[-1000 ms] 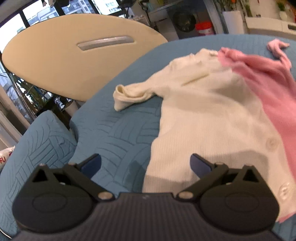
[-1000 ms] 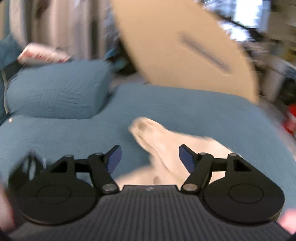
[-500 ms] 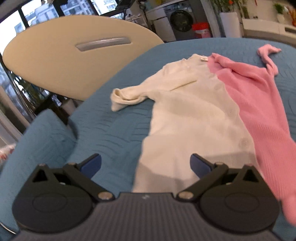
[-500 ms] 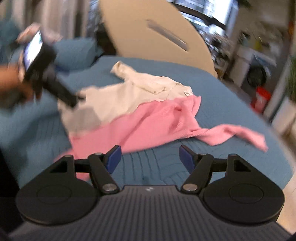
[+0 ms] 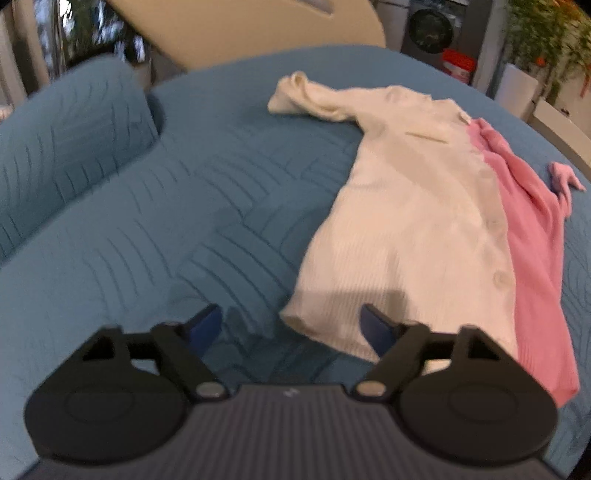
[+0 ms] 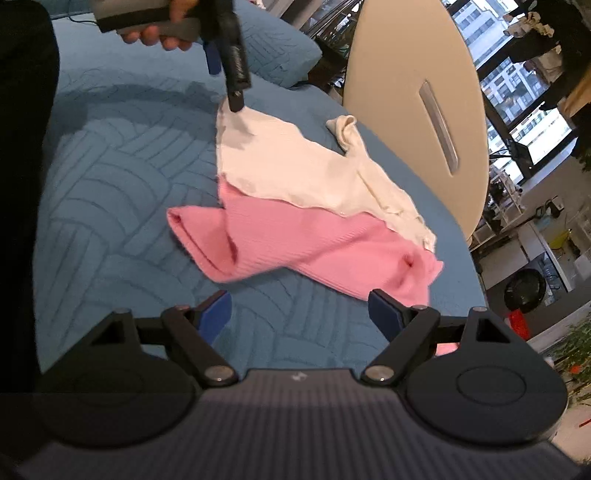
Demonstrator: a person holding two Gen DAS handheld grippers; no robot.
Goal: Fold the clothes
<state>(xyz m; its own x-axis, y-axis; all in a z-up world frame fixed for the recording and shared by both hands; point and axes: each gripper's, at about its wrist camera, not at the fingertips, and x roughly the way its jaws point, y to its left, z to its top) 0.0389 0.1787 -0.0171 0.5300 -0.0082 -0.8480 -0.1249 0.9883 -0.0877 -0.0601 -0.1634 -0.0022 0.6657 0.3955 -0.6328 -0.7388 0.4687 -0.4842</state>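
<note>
A cream button cardigan (image 5: 406, 221) lies spread on the blue bed, with a pink knit garment (image 5: 532, 258) overlapping its right side. My left gripper (image 5: 291, 321) hovers at the cardigan's near hem corner. Its jaws are closing with that corner between them, and the pads are not pressing on it. In the right wrist view, the left gripper (image 6: 235, 105), held by a hand (image 6: 159, 33), touches the cream cardigan (image 6: 295, 166) at its far corner. My right gripper (image 6: 299, 308) sits just short of the pink garment (image 6: 314, 243). Its jaws are opening over bare bedspread, the right finger beside the pink edge.
The quilted blue bedspread (image 5: 184, 221) runs out to the left, with a matching pillow (image 5: 74, 147) at the far left. A beige oval headboard (image 6: 406, 92) stands behind the bed. A washing machine (image 5: 428, 26) and a red bucket (image 5: 458, 66) stand beyond. The person's dark clothing (image 6: 22, 184) fills the left edge.
The left view swung and came down to the cardigan's hem corner, and its jaws narrowed. The right view swept from the headboard to both garments, closed in on the pink one, and its jaws widened.
</note>
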